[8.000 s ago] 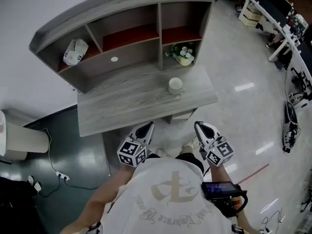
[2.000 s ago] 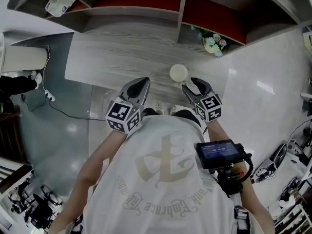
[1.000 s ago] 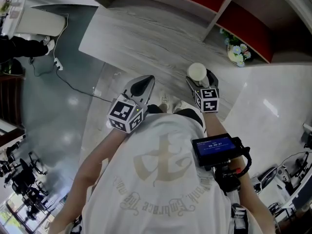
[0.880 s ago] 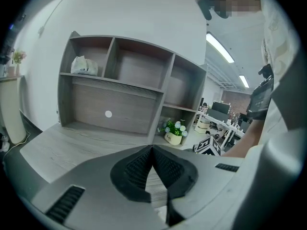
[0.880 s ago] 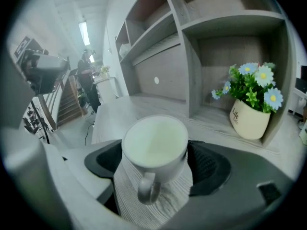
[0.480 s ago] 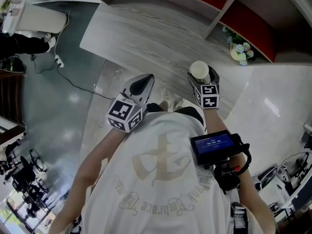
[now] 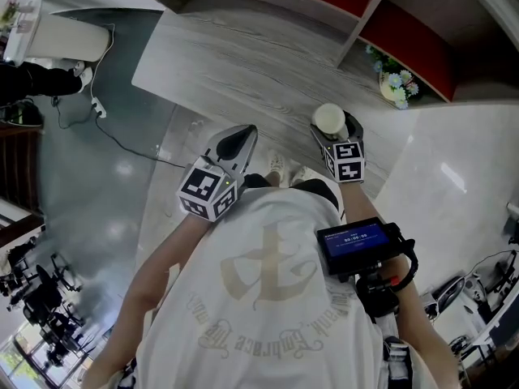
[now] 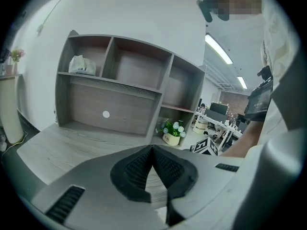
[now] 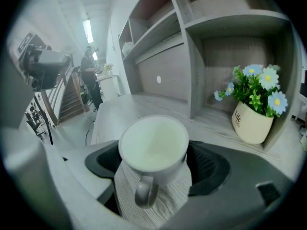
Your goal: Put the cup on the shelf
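Fingers [image 9: 206, 164] of our right gripper [image 9: 152, 155] press against both sides of the white cup [image 9: 153, 140], clamped on its body just below the rim. We see the cup upright, its mouth open upward and its handle turned back toward the gripper. It is over the grey wooden desk [image 7: 243, 63], close to the front edge at the right end; we cannot tell whether its base touches the wood. Just beyond the cup, in the lower right compartment of the shelf unit [image 8: 120, 85], stands a pale pot of blue and white flowers [image 9: 252, 121]. A white bundle [image 8: 82, 65] lies in the unit's upper left compartment, well apart from the cup.

Our left gripper [image 8: 152, 150] hangs near the desk's front edge, to the left of the right one, with its ribbed pads meeting at the tips and nothing between them. Below both grippers in the head view we see our pale printed shirt [image 7: 268, 298] and a small screen device [image 7: 357, 241] by the right arm.
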The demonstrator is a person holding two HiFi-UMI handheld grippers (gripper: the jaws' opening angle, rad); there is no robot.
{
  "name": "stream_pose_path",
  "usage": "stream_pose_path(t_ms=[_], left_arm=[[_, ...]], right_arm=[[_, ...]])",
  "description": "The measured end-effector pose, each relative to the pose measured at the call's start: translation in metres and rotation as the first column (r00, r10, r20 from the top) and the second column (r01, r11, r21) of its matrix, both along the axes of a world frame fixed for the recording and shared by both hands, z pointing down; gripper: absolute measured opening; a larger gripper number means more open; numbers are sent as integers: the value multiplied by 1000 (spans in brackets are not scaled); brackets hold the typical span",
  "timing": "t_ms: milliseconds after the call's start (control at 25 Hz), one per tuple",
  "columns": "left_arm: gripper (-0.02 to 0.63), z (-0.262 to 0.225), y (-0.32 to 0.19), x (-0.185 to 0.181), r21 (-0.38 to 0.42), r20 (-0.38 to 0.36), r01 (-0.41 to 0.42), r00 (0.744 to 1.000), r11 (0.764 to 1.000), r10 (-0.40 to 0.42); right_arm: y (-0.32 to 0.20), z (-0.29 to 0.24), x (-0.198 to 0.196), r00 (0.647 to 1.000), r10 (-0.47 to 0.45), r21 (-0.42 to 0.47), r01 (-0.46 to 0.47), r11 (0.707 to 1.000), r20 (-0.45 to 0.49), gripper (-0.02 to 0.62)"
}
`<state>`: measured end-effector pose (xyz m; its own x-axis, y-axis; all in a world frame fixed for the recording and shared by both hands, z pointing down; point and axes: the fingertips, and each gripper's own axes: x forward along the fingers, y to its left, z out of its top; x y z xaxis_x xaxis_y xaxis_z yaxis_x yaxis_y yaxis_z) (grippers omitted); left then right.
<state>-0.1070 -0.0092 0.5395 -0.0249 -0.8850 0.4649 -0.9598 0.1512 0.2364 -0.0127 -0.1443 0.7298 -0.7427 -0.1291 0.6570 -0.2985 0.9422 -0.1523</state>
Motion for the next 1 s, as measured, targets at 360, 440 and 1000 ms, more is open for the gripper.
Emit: stream_pose_path(t_ms=[360,440,1000], left_arm=[[2,-4,-3,2,4,-1,-10,1000,1000,10],[2,-7,-5,7,7,-4,-13,1000,1000,13],[2,-11,-22,19,29,-10,-71,997,997,71]], right_arm=[[4,-6,6,1000,-15,-22,15,1000,14,420],[4,-10,11,1000,-17,-25,18,1000,19,420],[-1,-41,26,998,-46,-1,46,999,51,419]])
